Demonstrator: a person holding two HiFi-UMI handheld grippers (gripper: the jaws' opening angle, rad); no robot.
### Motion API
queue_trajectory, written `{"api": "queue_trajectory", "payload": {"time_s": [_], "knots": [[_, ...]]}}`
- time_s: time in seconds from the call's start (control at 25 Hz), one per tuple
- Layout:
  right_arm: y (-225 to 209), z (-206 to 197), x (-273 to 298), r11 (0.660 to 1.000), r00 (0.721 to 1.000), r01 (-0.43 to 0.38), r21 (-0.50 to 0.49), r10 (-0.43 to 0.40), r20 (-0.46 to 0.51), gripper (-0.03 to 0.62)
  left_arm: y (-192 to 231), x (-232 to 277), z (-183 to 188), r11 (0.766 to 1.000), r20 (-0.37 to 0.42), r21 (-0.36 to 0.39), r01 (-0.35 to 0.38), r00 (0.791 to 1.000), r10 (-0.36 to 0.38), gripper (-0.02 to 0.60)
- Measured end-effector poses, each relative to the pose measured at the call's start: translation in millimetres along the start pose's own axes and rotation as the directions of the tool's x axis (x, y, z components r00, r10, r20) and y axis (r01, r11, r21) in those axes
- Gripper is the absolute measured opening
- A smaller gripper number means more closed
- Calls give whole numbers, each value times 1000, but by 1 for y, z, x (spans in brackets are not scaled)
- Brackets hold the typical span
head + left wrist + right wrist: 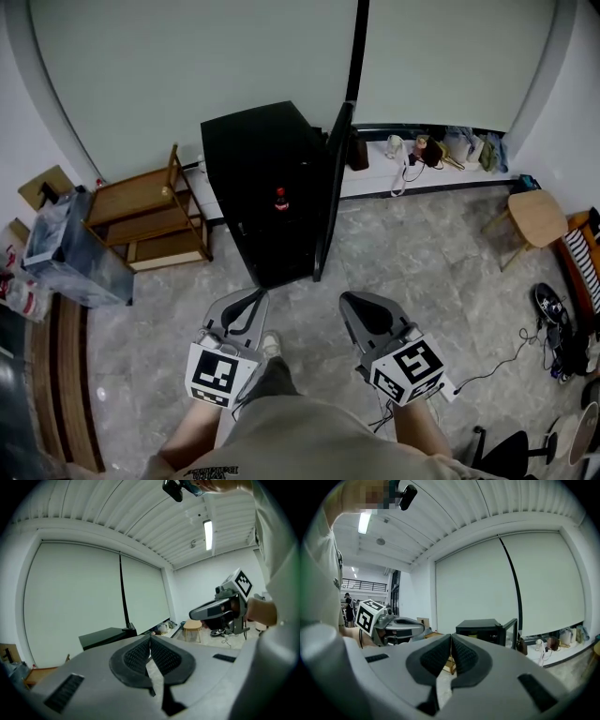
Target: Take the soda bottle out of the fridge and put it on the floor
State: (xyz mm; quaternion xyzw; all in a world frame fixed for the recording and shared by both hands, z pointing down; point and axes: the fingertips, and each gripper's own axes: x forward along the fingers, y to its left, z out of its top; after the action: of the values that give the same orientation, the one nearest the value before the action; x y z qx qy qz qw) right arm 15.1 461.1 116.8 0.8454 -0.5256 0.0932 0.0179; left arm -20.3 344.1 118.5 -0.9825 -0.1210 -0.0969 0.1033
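1. A person stands on a grey stone-patterned floor [422, 272], seen from above, holding one gripper in each hand at about waist height.
2. The left hand-held gripper [255, 298] has its jaws pressed together, with nothing between them.
3. The right hand-held gripper [354, 302] is likewise closed tight and empty.
4. Straight ahead stands a small black fridge [253, 141] with its door [333, 187] swung open on the person's right side.
5. The soda bottle [279, 201], dark with a red top, sits inside the fridge opening and appears to stand upright, its long axis vertical.
6. The bottle lies forward of both grippers and well apart from them. It is almost in line with the left gripper and off to the left of the right one.
7. The open door stands edge-on between the right gripper and the opening, so the left gripper looks to have the nearer and clearer path. That would mean opening its jaws and closing them across the bottle's sides.
8. A wooden shelf unit [141, 216] stands left of the fridge and a wooden stool [536, 217] to the far right.
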Motion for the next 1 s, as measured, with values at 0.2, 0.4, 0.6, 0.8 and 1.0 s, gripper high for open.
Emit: {"api": "queue_trajectory", "payload": {"time_s": [0.2,0.4,0.6,0.8,1.0], "knots": [[-29,3,53,1000,999,20,2,-20,-42,-3,40,43,-6,999,-24,-8,38,999,-38,6],[-54,9,117,999,997,36,16,-35,-75,-3,97,83,-11,998,-29,-32,50,998,-51,6],[-72,15,187,999,993,35,1,-34,-113,-3,157,122,-16,996,-44,-28,81,996,-83,6],[-79,25,248,998,988,43,-49,-49,-149,-3,207,148,-23,994,-44,-28,109,993,-110,6],[-89,29,295,993,983,93,-66,-102,-152,-3,247,165,-31,991,-41,-24,130,991,-131,6]]}}
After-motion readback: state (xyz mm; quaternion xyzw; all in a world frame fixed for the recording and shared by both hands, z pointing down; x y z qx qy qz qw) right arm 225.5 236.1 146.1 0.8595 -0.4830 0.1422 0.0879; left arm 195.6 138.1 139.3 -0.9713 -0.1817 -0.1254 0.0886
